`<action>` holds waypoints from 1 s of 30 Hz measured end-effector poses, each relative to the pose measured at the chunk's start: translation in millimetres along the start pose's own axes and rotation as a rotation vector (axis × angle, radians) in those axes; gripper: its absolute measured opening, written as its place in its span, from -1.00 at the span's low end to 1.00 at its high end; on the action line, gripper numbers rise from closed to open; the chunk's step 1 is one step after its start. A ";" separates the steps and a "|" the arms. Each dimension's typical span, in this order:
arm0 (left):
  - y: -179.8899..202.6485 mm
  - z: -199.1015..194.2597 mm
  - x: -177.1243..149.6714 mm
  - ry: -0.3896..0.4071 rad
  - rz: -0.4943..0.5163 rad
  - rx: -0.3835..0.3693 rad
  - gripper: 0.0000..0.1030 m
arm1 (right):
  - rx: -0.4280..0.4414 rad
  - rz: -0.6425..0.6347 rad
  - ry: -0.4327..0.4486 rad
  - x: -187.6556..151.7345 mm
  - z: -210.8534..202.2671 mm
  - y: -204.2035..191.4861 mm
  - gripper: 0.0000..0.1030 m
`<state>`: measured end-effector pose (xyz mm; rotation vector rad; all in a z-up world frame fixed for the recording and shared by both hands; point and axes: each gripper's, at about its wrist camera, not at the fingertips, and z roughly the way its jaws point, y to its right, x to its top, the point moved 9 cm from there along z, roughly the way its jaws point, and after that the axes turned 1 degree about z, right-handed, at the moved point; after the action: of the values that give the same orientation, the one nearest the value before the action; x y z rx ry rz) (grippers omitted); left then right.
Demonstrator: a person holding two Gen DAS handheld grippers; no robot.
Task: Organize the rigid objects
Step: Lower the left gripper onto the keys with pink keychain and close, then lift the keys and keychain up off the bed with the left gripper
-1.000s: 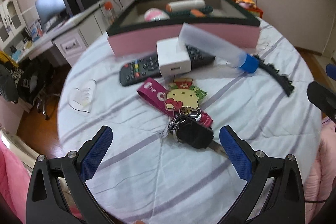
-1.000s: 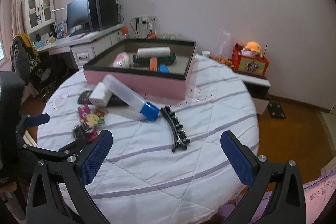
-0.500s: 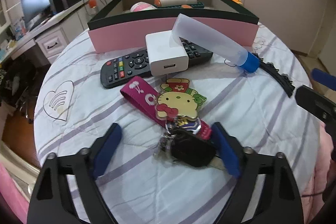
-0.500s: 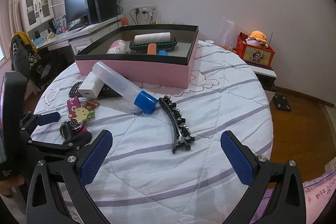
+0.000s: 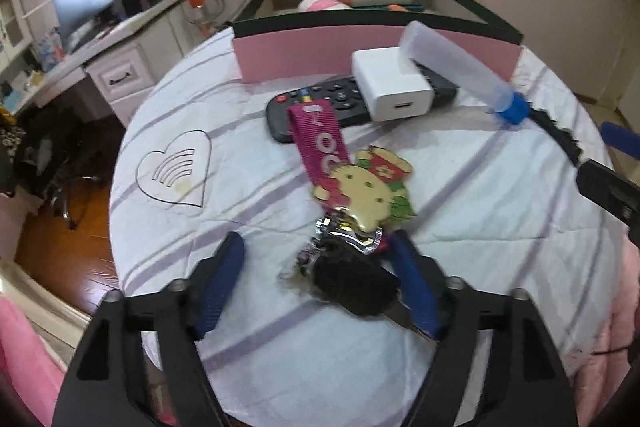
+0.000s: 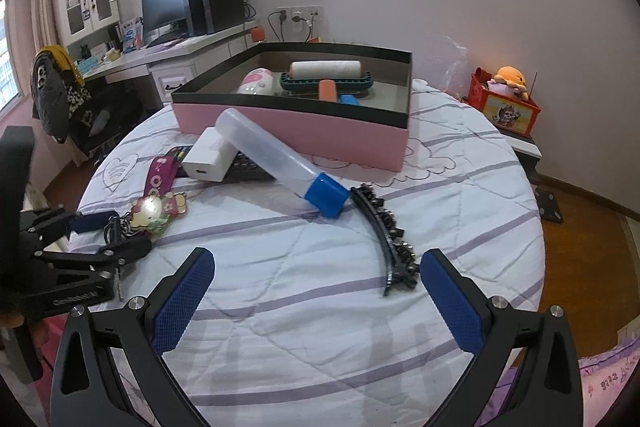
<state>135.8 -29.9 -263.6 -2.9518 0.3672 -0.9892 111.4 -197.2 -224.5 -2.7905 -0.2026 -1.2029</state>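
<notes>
The left tongs [image 5: 316, 275] are seen part-open around the black car key [image 5: 352, 287], whose right side touches the right pad while the left pad stands clear; their jaws have just been closing. The key lies on the bench [image 5: 500, 211], chained to a cartoon-cat charm [image 5: 364, 187]. The right tongs [image 6: 316, 303] are held wide open and empty above the cloth, the black hair clip [image 6: 384, 247] lying just beside the right pad.
</notes>
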 end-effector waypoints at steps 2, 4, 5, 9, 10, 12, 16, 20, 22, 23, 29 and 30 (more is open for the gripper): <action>-0.1 1.1 1.2 0.007 -0.017 -0.026 0.37 | -0.001 -0.002 -0.003 -0.7 0.5 -0.9 1.00; 4.0 -0.4 3.1 0.022 -0.005 -0.053 -0.05 | -0.003 0.001 -0.005 -0.8 0.8 0.4 1.00; 5.6 -1.6 3.9 0.026 -0.004 -0.059 -0.13 | -0.006 0.004 -0.005 -0.6 1.1 1.5 1.00; 8.7 -8.3 5.7 0.038 0.004 -0.089 -0.36 | -0.006 0.006 0.001 1.3 -0.6 1.0 1.00; 8.4 -11.2 6.7 0.041 -0.003 -0.107 -0.38 | -0.005 0.004 0.005 1.9 -1.2 0.6 1.00; 7.7 -15.2 7.4 0.046 -0.001 -0.113 -0.39 | -0.004 0.004 0.010 3.2 -3.0 -0.8 1.00; 7.5 -20.5 8.3 0.056 -0.006 -0.129 -0.42 | -0.001 -0.001 0.015 4.6 -6.5 -3.9 1.00; 8.3 -28.8 9.9 0.079 -0.001 -0.151 -0.47 | 0.000 0.000 0.022 5.7 -10.2 -5.3 1.00; 8.8 -33.8 11.2 0.094 -0.001 -0.157 -0.58 | 0.000 0.004 0.028 6.1 -13.6 -5.0 1.00; 9.9 -36.2 11.2 0.100 0.004 -0.161 -0.59 | 0.002 0.006 0.029 6.2 -14.9 -5.2 1.00; 18.1 -42.9 12.2 0.108 0.029 -0.185 -0.59 | 0.001 0.008 0.037 7.8 -19.9 -5.1 1.00; 18.2 -39.4 9.3 0.093 0.033 -0.175 -0.59 | 0.003 0.008 0.036 7.8 -20.5 -5.9 1.00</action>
<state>115.6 -47.0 -228.0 -3.0480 0.5289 -1.1495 101.1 -193.5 -204.6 -2.7621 -0.1897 -1.2490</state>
